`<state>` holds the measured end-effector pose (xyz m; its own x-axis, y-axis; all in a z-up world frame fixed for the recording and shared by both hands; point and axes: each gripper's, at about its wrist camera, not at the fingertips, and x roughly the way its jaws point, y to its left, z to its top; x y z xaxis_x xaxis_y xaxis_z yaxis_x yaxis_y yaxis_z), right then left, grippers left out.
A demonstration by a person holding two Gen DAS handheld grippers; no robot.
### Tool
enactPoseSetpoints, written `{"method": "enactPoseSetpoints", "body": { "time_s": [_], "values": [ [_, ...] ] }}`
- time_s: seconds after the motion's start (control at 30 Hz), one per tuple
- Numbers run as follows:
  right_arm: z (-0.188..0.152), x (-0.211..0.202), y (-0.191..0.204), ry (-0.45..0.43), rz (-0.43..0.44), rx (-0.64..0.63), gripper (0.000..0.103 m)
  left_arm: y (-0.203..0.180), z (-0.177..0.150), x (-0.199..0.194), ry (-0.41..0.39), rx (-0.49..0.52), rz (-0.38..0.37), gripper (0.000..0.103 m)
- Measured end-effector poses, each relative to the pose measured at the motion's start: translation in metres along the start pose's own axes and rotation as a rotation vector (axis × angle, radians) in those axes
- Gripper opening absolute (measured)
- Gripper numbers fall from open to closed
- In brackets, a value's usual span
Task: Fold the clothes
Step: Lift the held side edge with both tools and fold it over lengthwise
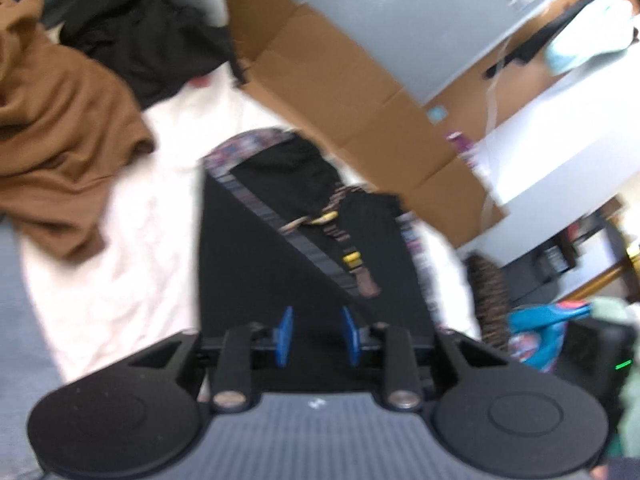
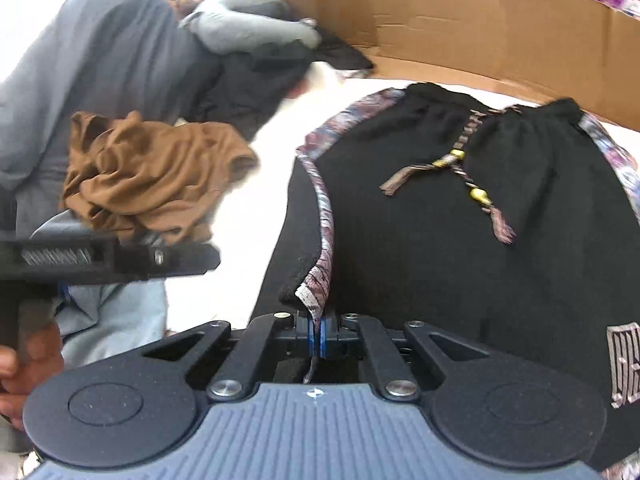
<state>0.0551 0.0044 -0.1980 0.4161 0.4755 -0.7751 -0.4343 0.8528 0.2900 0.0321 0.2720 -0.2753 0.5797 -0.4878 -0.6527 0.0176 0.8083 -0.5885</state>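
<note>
Right gripper [image 2: 319,334] pinches black shorts [image 2: 460,248] — woven patterned trim.

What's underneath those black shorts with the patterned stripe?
The black shorts lie on a white sheet that shows around their edges. Whatever is directly beneath them is covered. The right gripper pinches their trim.

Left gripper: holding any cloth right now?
No. In the left wrist view the left gripper has its blue pads apart, nothing between them, above the black shorts.
</note>
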Motion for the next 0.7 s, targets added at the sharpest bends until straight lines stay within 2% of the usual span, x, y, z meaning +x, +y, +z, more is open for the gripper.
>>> {"method": "enactPoseSetpoints", "body": {
  "time_s": [0.2, 0.37, 0.7],
  "values": [
    [-0.006, -0.027, -0.034, -0.018, -0.062, 0.080, 0.001, 0.005, -0.014, 0.021, 0.068, 0.020, 0.088, 0.029],
    [-0.013, -0.056, -0.069, -0.022, -0.149, 0.128, 0.001, 0.004, -0.024, 0.035, 0.126, 0.057, 0.118, 0.029],
    [-0.027, -0.114, -0.139, -0.031, -0.322, 0.222, 0.001, -0.006, -0.042, 0.063, 0.249, 0.096, 0.076, 0.029]
  ]
}}
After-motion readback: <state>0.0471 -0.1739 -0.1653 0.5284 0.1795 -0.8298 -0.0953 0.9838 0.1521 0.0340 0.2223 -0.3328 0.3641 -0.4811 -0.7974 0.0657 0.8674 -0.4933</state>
